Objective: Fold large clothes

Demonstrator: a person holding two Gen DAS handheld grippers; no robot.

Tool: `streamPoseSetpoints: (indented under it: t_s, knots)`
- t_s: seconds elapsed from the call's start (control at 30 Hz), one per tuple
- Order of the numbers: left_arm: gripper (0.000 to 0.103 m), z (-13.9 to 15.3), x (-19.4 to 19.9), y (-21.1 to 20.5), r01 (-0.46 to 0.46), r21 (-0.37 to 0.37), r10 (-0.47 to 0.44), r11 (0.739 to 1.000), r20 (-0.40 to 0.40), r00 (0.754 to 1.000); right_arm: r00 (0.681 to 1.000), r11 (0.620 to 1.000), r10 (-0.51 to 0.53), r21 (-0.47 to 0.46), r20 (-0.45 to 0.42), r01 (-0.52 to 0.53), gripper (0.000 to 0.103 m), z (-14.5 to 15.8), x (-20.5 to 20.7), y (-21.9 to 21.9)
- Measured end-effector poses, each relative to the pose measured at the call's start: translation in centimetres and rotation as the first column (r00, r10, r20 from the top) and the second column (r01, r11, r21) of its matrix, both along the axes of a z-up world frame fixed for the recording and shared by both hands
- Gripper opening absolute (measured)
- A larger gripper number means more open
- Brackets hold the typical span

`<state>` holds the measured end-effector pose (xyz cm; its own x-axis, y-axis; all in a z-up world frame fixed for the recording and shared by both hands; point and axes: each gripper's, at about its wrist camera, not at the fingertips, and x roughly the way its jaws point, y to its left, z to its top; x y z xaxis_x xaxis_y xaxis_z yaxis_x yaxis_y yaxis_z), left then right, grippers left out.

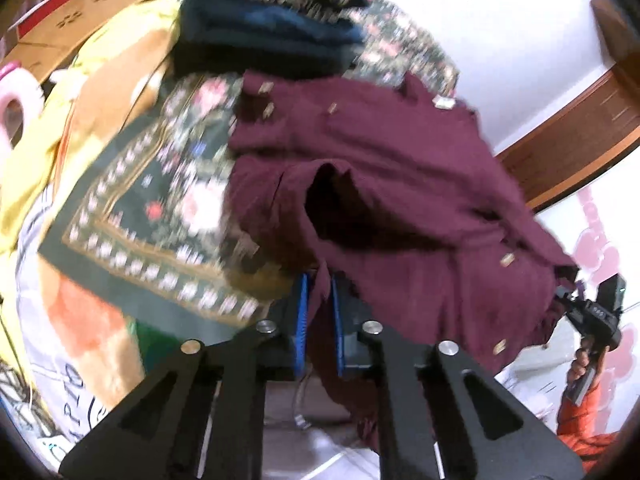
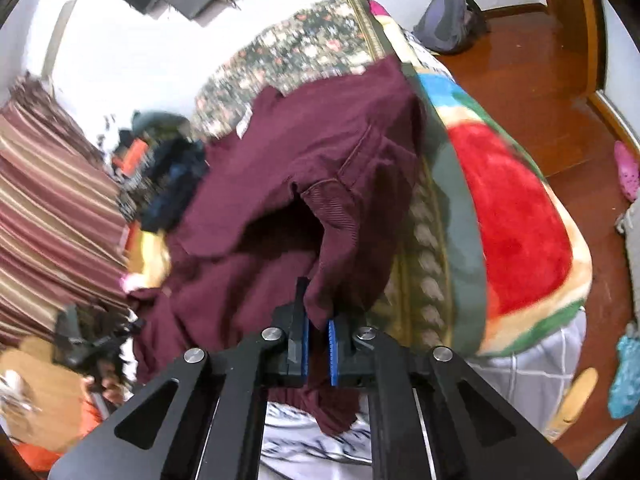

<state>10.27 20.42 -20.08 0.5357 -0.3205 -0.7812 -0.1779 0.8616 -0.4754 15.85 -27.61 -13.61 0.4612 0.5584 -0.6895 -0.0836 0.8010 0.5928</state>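
Black linkage arms of the left gripper [image 1: 319, 312] fill the bottom of the left wrist view, and its blue-padded fingers [image 1: 302, 320] are pressed together on a fold of the maroon shirt [image 1: 384, 184], which hangs between them and spills down below. At the far left of that frame sits a pink ring-shaped object [image 1: 16, 96], then yellow cloth [image 1: 36, 168] and a cardboard box [image 1: 80, 20] at upper left. Toward the centre, the floral bedspread [image 1: 160, 184] runs under the shirt, with a stack of dark blue folded clothes [image 1: 272, 28] at the upper middle. The shirt drapes across the centre and right of the frame, its pale buttons showing. At lower right the right gripper [image 1: 576, 300] pinches the shirt's far edge, held by a hand [image 1: 582, 364] in an orange sleeve.

From the right wrist view, striped curtains [image 2: 52, 200] lie at left, and the shirt [image 2: 320, 160] fills the centre. The right gripper [image 2: 318, 328] clamps a hem between its blue pads. To the right, a bright fleece blanket [image 2: 520, 232] hangs off the bed, then wooden floor [image 2: 540, 92] with a grey backpack [image 2: 452, 20] at the upper right.
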Motion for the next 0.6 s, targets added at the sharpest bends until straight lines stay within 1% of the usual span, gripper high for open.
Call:
streamPoseSetpoints:
  t_s: [0.07, 0.1, 0.2, 0.3, 0.37, 0.43, 0.47, 0.5, 0.6]
  knots:
    - [0.005, 1.6, 1.0, 0.0, 0.010, -0.012, -0.010, 1.000, 0.039, 0.999, 1.000, 0.999, 0.015, 0.038, 0.020, -0.016, 0.006, 1.2, 0.9, 0.3]
    - [0.005, 2.2, 1.5, -0.2, 0.016, -0.018, -0.015, 1.000, 0.054, 0.998, 0.999, 0.999, 0.034, 0.030, 0.039, -0.035, 0.006, 2.1, 1.6, 0.8]
    - [0.004, 4.5, 4.2, -0.5, 0.036, -0.011, -0.035, 0.999, 0.106, 0.994, 0.993, 0.997, 0.077, -0.015, 0.093, -0.076, 0.006, 4.2, 3.6, 2.3]
    - [0.004, 6.2, 7.6, -0.1, 0.040, -0.020, -0.036, 0.999, 0.148, 0.988, 0.985, 0.995, 0.095, -0.057, 0.143, -0.087, 0.005, 5.9, 6.2, 3.1]
    - [0.004, 7.1, 9.8, 0.3, 0.029, 0.004, -0.029, 1.000, 0.170, 0.985, 0.978, 0.993, 0.096, -0.091, 0.183, -0.080, 0.005, 6.9, 8.0, 3.4]
    - [0.004, 7.8, 12.0, 0.9, 0.010, 0.034, -0.017, 0.999, 0.191, 0.981, 0.973, 0.991, 0.086, -0.119, 0.216, -0.062, 0.005, 7.8, 10.9, 3.7]
    - [0.004, 8.1, 13.1, 1.3, -0.002, 0.048, -0.008, 0.999, 0.201, 0.980, 0.969, 0.989, 0.107, -0.127, 0.223, -0.080, 0.005, 7.8, 11.7, 3.7]
    - [0.004, 8.2, 14.7, 1.8, -0.018, 0.058, 0.006, 0.998, 0.213, 0.977, 0.969, 0.988, 0.098, -0.138, 0.225, -0.068, 0.005, 7.8, 13.4, 3.8]
    - [0.004, 7.1, 18.3, 3.4, -0.067, 0.077, 0.050, 0.995, 0.204, 0.978, 0.975, 0.985, 0.066, -0.171, 0.214, -0.029, 0.005, 6.8, 17.4, 4.0]
